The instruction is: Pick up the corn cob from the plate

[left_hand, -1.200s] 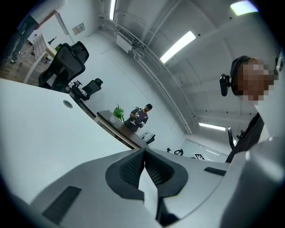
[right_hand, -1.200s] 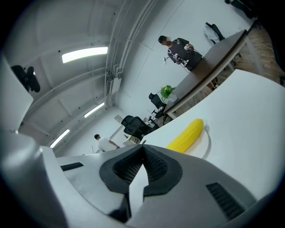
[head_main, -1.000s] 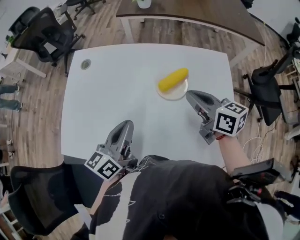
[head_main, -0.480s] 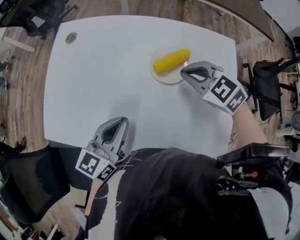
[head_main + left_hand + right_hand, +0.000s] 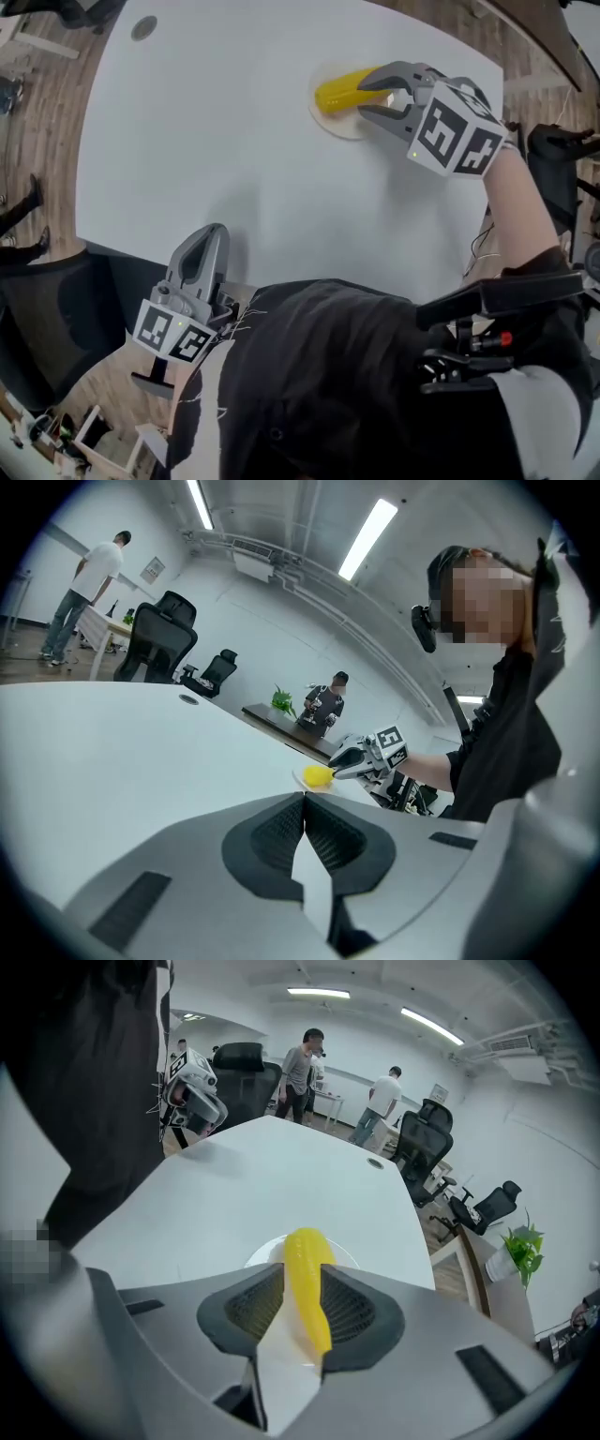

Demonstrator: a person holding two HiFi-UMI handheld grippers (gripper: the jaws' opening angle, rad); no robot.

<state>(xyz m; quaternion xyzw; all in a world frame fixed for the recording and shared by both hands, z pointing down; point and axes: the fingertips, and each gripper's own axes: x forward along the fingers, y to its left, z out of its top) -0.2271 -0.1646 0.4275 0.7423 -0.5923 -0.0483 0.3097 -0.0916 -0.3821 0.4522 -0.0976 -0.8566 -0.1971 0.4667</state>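
A yellow corn cob [image 5: 339, 90] lies on a small white plate [image 5: 330, 121] at the far right of the white table [image 5: 234, 141]. My right gripper [image 5: 366, 97] reaches down over the plate; its jaws are opening and stand either side of the cob's near end. In the right gripper view the corn cob [image 5: 305, 1269] runs between the pads of the right gripper [image 5: 302, 1269], with a gap at the left pad, above the plate [image 5: 262, 1252]. My left gripper [image 5: 211, 232] hovers shut and empty at the table's near edge. In the left gripper view the left gripper [image 5: 305, 797] points at the distant cob [image 5: 317, 776].
A round cable grommet [image 5: 143, 28] sits in the table's far left corner. Office chairs [image 5: 424, 1138] and a dark desk [image 5: 281, 722] stand beyond the table, with several people [image 5: 302, 1072] in the background. The person's dark-clothed body fills the near side of the head view.
My right gripper has rolled and come down onto the plate, so the cob's end now lies between its parted jaws. My left gripper has sunk toward the table's near edge.
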